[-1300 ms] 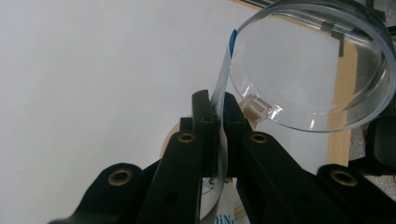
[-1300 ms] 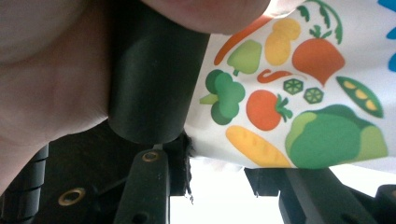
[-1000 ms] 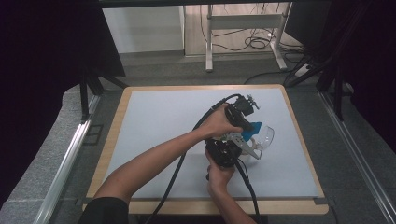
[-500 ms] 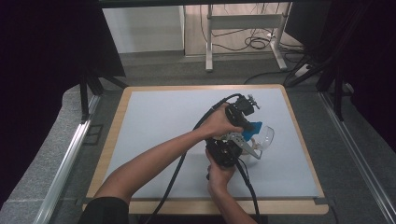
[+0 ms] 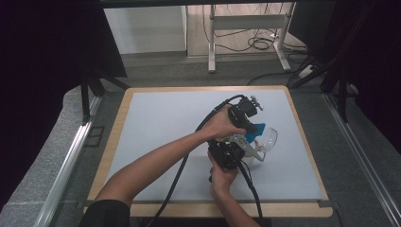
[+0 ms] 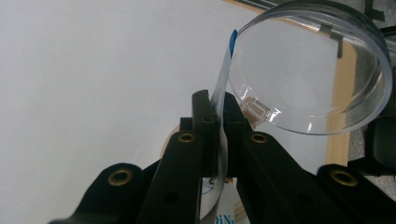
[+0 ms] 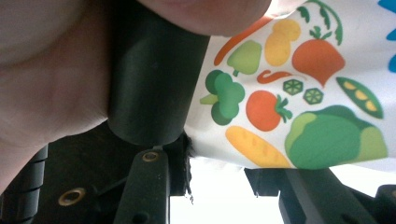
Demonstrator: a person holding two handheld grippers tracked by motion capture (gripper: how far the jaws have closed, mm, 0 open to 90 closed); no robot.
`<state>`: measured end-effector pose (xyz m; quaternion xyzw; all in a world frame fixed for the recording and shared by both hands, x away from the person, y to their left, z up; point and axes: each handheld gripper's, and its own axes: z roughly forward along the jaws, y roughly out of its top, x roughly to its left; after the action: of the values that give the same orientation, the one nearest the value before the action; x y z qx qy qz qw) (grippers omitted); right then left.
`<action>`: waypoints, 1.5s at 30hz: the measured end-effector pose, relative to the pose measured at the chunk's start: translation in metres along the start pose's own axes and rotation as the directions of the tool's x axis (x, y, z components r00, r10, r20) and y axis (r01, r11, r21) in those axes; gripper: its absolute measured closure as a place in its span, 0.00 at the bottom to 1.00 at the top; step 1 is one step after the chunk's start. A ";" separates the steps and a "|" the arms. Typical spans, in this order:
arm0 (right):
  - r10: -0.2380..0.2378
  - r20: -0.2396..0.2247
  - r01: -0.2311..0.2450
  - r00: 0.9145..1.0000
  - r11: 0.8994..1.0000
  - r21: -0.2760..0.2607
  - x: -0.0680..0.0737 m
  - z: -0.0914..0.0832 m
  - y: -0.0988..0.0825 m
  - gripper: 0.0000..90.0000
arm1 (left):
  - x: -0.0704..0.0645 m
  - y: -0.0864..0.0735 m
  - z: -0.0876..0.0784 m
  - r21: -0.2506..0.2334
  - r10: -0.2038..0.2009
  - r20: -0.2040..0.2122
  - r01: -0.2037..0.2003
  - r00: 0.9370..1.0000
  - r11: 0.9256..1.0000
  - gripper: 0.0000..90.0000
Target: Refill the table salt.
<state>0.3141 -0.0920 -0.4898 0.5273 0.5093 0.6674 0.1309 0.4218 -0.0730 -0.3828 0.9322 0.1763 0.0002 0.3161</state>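
A white pouch point(image 7: 299, 93) printed with vegetables, with a blue top edge point(image 5: 257, 130), hangs above the white mat. My left gripper point(image 5: 250, 126) is shut on the pouch's thin edge point(image 6: 224, 70); its jaws point(image 6: 212, 105) pinch the sheet flat. Right behind it is a clear round container point(image 6: 308, 70), which lies on the mat point(image 5: 269, 137). My right gripper point(image 5: 243, 144) sits just below the left one and points up at the pouch. Its jaws point(image 7: 217, 163) stand apart under the pouch's lower edge, and the pouch hides their tips. The left hand point(image 7: 46, 70) shows close by.
A white mat point(image 5: 165, 123) covers the table, which has a wooden rim point(image 5: 113, 142). Black cables point(image 5: 179, 170) trail from both grippers toward the near edge. Metal rails point(image 5: 66, 161) flank the table, and a frame with floor cables point(image 5: 246, 28) stands behind it.
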 end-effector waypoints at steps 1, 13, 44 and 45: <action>0.001 0.000 -0.001 1.000 1.000 0.000 0.000 0.000 0.000 0.72 | 0.000 0.000 0.000 0.001 0.000 -0.001 0.000 1.000 1.000 0.98; 0.007 -0.002 -0.007 1.000 1.000 -0.005 0.000 0.000 0.001 0.73 | -0.001 0.001 0.000 0.001 0.001 0.000 -0.001 1.000 1.000 0.98; -0.026 0.007 0.026 1.000 1.000 0.004 0.001 0.000 0.002 0.73 | 0.000 0.001 0.000 0.003 0.003 0.001 -0.003 1.000 1.000 0.99; -0.033 0.008 0.033 0.999 0.999 0.007 0.001 0.000 0.002 0.73 | 0.000 0.001 0.000 0.002 0.003 0.004 -0.003 1.000 1.000 0.99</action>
<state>0.3142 -0.0920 -0.4873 0.5220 0.5197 0.6613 0.1420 0.4220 -0.0733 -0.3820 0.9327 0.1741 -0.0011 0.3157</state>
